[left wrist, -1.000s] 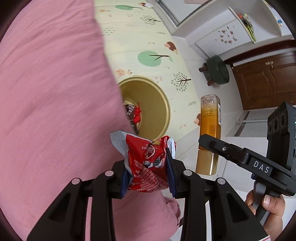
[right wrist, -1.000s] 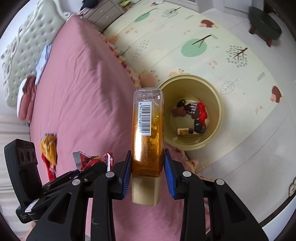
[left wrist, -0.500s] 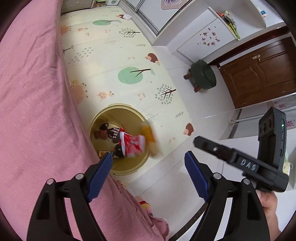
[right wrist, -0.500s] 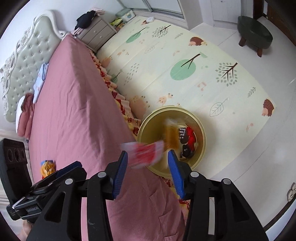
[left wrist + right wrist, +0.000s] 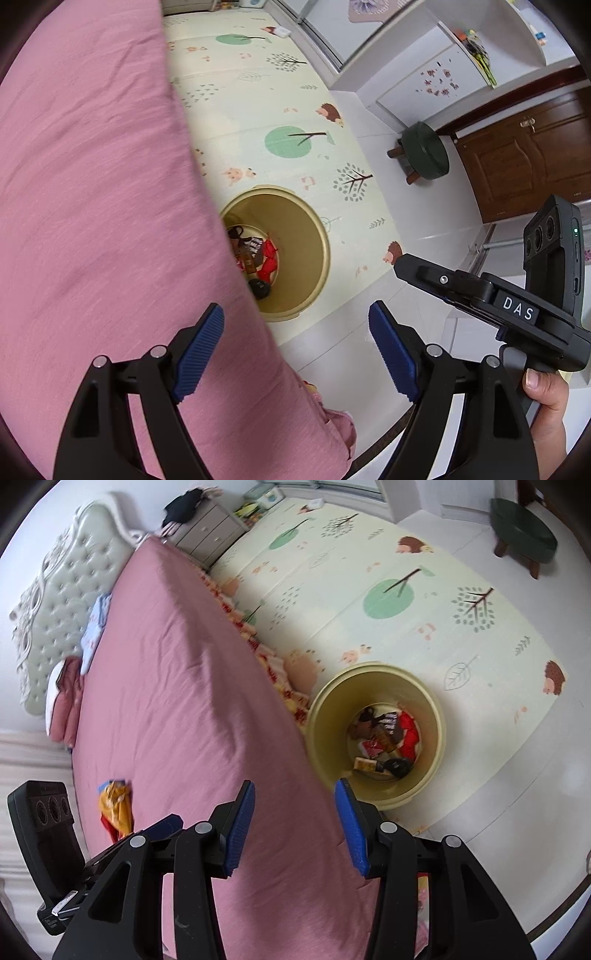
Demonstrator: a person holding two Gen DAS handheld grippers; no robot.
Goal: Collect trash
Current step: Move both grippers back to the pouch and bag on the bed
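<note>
Both grippers hang empty over the edge of the bed [image 5: 177, 686], above the yellow bin [image 5: 436, 716] on the floor mat [image 5: 406, 602]. The left gripper [image 5: 295, 350] has its jaws spread wide with nothing between them, and the right gripper [image 5: 295, 827] stands partly apart, also holding nothing; both sets of jaws have just been opening. The bin already holds a heap of wrappers and a bottle [image 5: 384, 766] at its bottom. One piece of trash remains in sight: an orange and red snack bag [image 5: 115, 805] lying on the pink bedspread, well away from the bin and close to the body of the left gripper as the right camera sees it. The likely trouble from here is that bag. It is thin, crumpled and lies flat on soft cloth, so jaws coming down on it may pinch the bedspread along with it, or slide off the foil and leave it behind. A weak pinch could also let it drop on the carry, landing on the mat or between bed and bin, since the bin sits tight against the bed's frilled edge. The two grippers work close together, and a reach across could knock one against the other.
</note>
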